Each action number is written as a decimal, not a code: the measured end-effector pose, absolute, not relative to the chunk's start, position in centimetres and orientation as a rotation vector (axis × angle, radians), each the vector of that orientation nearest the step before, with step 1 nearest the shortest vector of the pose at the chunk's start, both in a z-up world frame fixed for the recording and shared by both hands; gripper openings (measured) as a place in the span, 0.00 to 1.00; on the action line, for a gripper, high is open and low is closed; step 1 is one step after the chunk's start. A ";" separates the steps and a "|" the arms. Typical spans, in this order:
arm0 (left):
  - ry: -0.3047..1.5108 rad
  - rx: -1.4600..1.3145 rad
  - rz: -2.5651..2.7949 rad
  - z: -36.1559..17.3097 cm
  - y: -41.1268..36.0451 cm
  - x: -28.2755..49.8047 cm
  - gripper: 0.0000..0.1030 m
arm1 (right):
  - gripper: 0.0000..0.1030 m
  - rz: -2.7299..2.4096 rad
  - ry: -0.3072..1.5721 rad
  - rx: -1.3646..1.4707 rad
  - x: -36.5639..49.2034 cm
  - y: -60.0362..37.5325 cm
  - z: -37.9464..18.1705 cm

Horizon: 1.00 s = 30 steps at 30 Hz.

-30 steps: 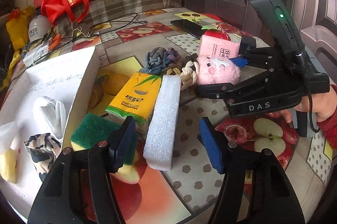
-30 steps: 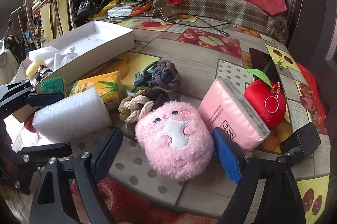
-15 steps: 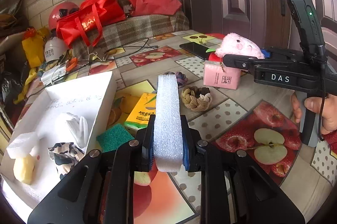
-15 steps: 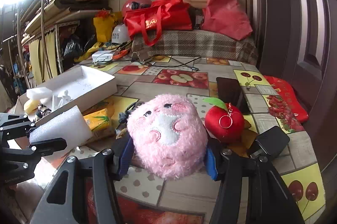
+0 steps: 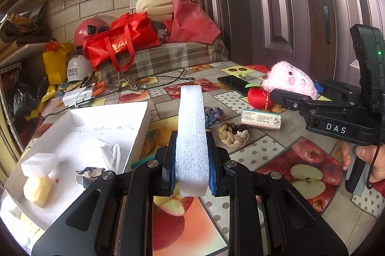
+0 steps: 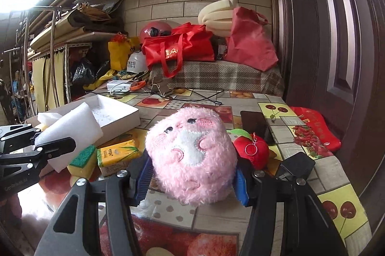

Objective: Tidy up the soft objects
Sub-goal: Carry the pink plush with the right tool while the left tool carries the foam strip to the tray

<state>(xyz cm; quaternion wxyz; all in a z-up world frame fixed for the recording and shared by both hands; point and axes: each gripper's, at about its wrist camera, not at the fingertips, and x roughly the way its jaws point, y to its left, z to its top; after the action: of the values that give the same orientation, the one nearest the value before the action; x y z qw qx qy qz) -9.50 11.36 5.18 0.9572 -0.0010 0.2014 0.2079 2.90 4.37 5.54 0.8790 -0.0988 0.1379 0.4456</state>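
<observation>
Left gripper (image 5: pixel 191 175) is clamping foam (image 5: pixel 191 135), right gripper (image 6: pixel 191 180) squeezing plush (image 6: pixel 191 157), both off the table. Carry step; next probably needs lowering into box (image 5: pixel 142 121) w/ release.

We see the white foam block (image 5: pixel 191 135) clamped upright between the left gripper (image 5: pixel 191 171) pads, extending forward beyond them. The pink plush toy (image 6: pixel 191 157), face outward, sits squeezed between the right gripper (image 6: pixel 191 180) pads, raised above the desk (image 6: pixel 216 212).
</observation>
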 end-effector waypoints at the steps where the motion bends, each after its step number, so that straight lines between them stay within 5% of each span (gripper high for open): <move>1: 0.409 -0.003 0.422 5.2 11.4 -9.5 0.19 | 0.55 0.932 0.287 -0.207 2.8 4.4 5.6; 30: 0.391 -0.005 0.487 5.4 12.9 -13.0 0.19 | 0.55 1.069 0.260 -0.282 -1.6 7.9 5.2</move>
<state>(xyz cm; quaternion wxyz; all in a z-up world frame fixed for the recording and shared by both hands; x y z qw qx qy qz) -12.99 12.90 5.38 0.9517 -0.0024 0.1922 0.2394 -1.63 7.93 5.19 0.8431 -0.1335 0.1230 0.5062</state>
